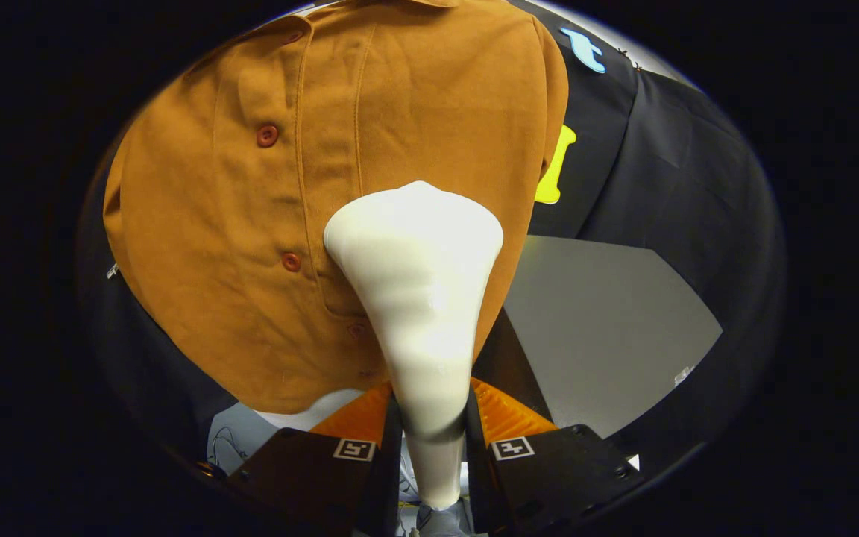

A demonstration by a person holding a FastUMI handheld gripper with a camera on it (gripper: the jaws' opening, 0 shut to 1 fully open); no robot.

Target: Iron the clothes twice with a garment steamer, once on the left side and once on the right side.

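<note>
the brown shirt (pixel 250 224) fills the upper left and centre of the frame. i see the steamer (pixel 418 298) rising at centre, head against the cloth, its neck clamped by my hand-held gripper (pixel 433 432). lingering risks scorching; the smooth neck may slip.

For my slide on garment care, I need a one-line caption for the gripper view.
Gripper shut on a white garment steamer, its head against the hanging orange shirt.
</note>
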